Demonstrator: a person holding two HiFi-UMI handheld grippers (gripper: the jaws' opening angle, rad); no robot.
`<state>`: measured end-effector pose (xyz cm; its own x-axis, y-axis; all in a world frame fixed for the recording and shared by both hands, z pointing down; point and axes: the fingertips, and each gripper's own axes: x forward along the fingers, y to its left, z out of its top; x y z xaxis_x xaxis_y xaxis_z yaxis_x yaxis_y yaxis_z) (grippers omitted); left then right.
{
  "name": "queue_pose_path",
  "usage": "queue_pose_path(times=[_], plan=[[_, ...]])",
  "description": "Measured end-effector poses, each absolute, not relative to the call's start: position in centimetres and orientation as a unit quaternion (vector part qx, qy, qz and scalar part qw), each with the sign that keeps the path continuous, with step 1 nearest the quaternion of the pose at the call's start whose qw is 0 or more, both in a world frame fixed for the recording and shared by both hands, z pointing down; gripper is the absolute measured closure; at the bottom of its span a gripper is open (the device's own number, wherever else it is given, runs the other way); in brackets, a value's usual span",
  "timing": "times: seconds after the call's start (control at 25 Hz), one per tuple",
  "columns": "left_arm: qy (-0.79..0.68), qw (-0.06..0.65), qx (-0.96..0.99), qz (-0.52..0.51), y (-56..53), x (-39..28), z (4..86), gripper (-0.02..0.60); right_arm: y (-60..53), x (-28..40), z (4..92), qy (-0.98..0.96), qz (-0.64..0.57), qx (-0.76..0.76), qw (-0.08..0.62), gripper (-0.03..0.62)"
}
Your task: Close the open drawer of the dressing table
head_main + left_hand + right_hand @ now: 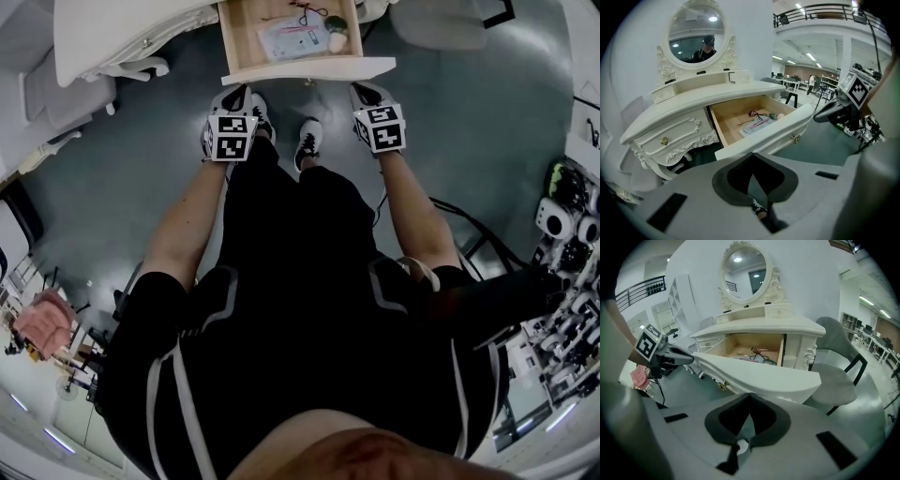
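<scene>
drawer point(309, 68) hangs open just ahead of the left gripper point(234, 97) and right gripper point(367, 94), both empty with jaws pressed together. it is rigid painted wood and likely slides lightly; push flat on the curved cream front, either side of the brass knob point(795, 138). inside, papers point(292, 37) lie on bare wood. beyond stand the carved dressing table point(689, 105) and its oval mirror point(744, 270).
</scene>
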<state>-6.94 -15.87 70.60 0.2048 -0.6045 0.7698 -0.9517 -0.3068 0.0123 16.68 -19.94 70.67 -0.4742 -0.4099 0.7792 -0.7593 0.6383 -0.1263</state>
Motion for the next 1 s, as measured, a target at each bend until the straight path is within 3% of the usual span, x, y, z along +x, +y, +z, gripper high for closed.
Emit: queue_pose_path(times=[0.56, 1.0], plan=[[-0.511, 0.263, 0.740, 0.350, -17.5, -7.1, 71.8, 0.577, -21.1, 16.3, 72.5, -0.804, 0.247, 0.365, 0.399, 0.589], [-0.502, 0.260, 0.748, 0.348, -19.3, -8.1, 71.2, 0.577, -22.9, 14.4, 71.7, -0.797, 0.272, 0.394, 0.368, 0.589]])
